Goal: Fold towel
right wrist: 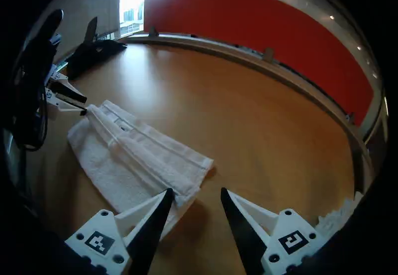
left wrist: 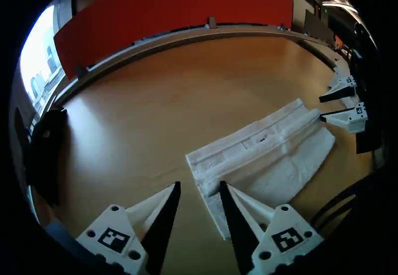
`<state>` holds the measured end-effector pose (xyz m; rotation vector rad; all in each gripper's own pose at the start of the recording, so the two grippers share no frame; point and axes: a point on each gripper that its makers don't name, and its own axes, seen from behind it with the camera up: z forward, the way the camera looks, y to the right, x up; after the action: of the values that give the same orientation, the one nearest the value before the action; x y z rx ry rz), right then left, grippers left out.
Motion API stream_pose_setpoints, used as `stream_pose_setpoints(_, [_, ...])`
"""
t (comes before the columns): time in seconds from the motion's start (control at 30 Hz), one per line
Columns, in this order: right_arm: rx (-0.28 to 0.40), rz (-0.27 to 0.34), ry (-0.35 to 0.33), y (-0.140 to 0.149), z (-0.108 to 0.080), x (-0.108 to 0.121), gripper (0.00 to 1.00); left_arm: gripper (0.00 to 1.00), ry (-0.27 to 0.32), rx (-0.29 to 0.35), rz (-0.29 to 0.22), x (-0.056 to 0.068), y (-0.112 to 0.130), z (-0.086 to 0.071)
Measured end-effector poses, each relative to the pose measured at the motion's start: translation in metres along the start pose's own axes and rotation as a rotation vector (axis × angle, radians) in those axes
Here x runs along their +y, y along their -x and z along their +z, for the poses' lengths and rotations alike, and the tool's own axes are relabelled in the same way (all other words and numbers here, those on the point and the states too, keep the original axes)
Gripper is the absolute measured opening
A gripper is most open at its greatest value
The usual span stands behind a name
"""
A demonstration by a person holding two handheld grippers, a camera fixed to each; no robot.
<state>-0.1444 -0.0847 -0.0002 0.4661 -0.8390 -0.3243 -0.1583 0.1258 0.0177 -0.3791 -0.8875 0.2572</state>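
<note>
Currently the towel (left wrist: 268, 150) lies flat on the wooden table (left wrist: 164, 101) as a long white strip, apparently folded lengthwise at least once, with a raised band running along it. In the left gripper view it sits right of centre. In the right gripper view it runs from the upper left down toward the bottom middle. The left gripper (left wrist: 199, 185) has its fingers spread apart at one short end: the finger on the right of the frame overlaps the towel's near corner, while the other is over bare wood. The right gripper (right wrist: 195, 191) is likewise parted at the opposite short end, with one tip at the towel's edge and the other over the table. Neither holds any cloth, and I cannot tell whether the tips touch the fabric. The step in hand looks like taking hold of the ends to make the next fold. To do it well, each gripper should slide so that a corner of the strip passes between both fingers, catching every layer and not just the top one. The fingers should close firmly before any lift, and the lift should stay low so the layers don't fan open. One end should then be carried straight along the strip's length onto the other, with the edges lined up. There is plenty of bare table toward the red partition (left wrist: 174, 6).
</note>
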Motion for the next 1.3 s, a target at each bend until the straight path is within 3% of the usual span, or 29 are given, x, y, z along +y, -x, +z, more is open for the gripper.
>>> stream_pose_setpoints(0.33, [0.016, -0.016, 0.038, -0.018, 0.008, 0.019, 0.76, 0.64, -0.011, -0.002, -0.01, -0.011, -0.011, 0.007])
stream_pose_setpoints(0.53, [0.032, -0.02, 0.056, -0.03, 0.009, 0.027, 0.77, 0.77, -0.016, 0.018, -0.016, -0.016, -0.018, 0.004])
stream_pose_setpoints(0.67, [0.046, -0.019, 0.065, -0.035, 0.006, 0.029, 0.82, 0.92, -0.022, 0.028, -0.017, -0.02, -0.021, -0.001])
stream_pose_setpoints(0.9, [0.057, -0.009, 0.062, -0.036, -0.003, 0.024, 0.99, 0.94, -0.024, 0.036, -0.04, -0.022, -0.018, -0.011])
stream_pose_setpoints(1.3, [0.082, 0.008, 0.08, -0.028, -0.026, 0.016, 1.0, 0.94, -0.021, 0.043, -0.079, -0.016, -0.002, -0.035])
